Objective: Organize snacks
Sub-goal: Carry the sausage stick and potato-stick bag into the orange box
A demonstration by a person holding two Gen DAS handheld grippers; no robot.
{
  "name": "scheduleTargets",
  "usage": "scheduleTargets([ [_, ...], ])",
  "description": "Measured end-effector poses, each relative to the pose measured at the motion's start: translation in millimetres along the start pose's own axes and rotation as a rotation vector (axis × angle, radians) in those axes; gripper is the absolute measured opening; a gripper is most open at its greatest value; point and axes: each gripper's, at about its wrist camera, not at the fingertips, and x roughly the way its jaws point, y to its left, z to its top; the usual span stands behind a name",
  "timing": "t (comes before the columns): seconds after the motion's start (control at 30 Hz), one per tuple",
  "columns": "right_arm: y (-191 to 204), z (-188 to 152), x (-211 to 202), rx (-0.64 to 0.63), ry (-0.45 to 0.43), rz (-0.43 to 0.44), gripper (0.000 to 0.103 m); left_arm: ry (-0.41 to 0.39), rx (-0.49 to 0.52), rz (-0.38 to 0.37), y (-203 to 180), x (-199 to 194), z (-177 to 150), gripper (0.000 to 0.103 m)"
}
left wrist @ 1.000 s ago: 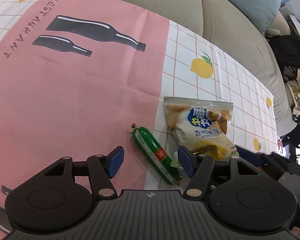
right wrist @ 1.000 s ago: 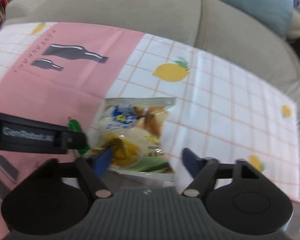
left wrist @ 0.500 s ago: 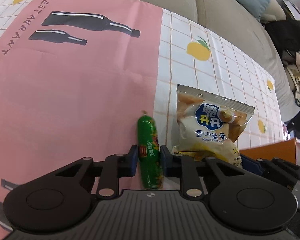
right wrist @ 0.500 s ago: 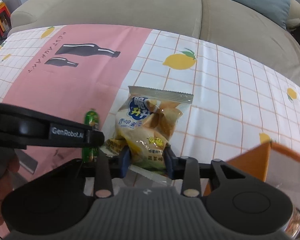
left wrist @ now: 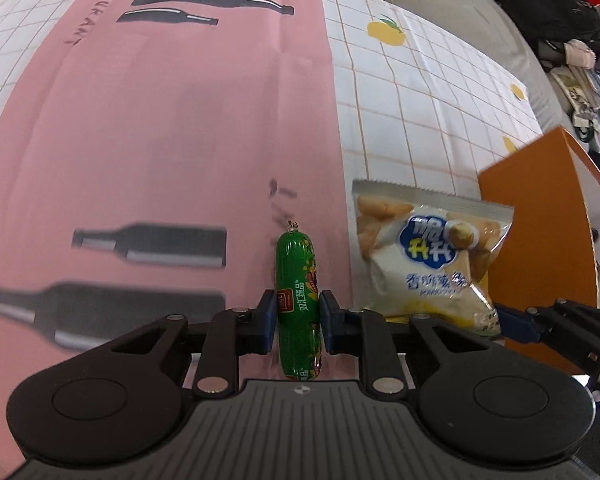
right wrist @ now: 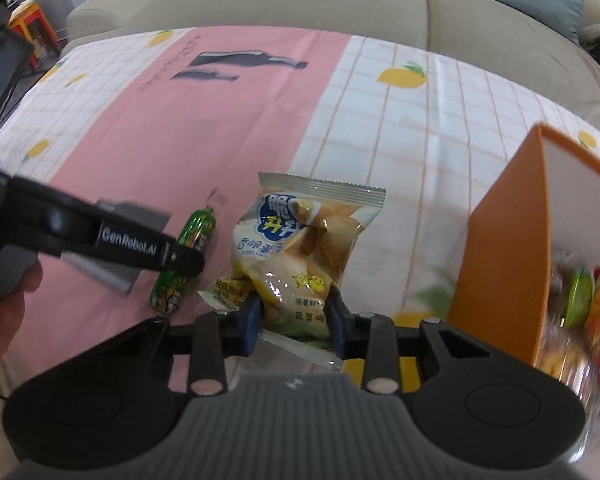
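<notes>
My left gripper [left wrist: 299,322] is shut on a green sausage stick [left wrist: 298,276], whose far end points away from me above the pink cloth. Seen from the right wrist view, the same sausage [right wrist: 194,236] hangs in the left gripper's black fingers [right wrist: 180,258]. My right gripper [right wrist: 294,322] is shut on the lower end of a white and yellow chip bag [right wrist: 300,248], lifted off the table. From the left wrist, the chip bag [left wrist: 428,256] shows at the right, in front of the orange box [left wrist: 540,240].
The orange box [right wrist: 504,248] stands at the right with several wrapped snacks [right wrist: 584,300] inside. The tablecloth [right wrist: 228,128] is pink with printed bottles in the middle, white with lemons at the sides. A beige sofa [right wrist: 300,4] runs behind the table. A hand [right wrist: 4,304] holds the left gripper.
Both grippers shut, the left on the sausage, the right on the chip bag. Both then lifted their snacks and moved toward the orange box, which has come into view at the right.
</notes>
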Motion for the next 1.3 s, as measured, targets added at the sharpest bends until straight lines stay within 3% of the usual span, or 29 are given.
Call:
scheduleTargets([
  [0.4, 22.9, -48.6, -20.5, 0.037, 0.022, 0.01, 0.033, 0.013, 0.173, 0.045, -11.6, -13.5, -54.7, 0.024],
  [0.57, 22.2, -60.7, -23.6, 0.041, 0.017, 0.003, 0.033, -0.004, 0.158, 0.023, -5.2, -14.9, -63.4, 0.025],
  [1.1, 17.3, -62.7, -22.4, 0.083, -0.042, 0.023, 0.034, -0.06, 0.209, 0.117, -21.2, -9.4, -70.8, 0.025],
  [1.3, 18.0, -63.4, -30.4, 0.082, -0.061, 0.024, 0.033, -0.064, 0.177, 0.106, -23.8, -14.7, -73.9, 0.024],
])
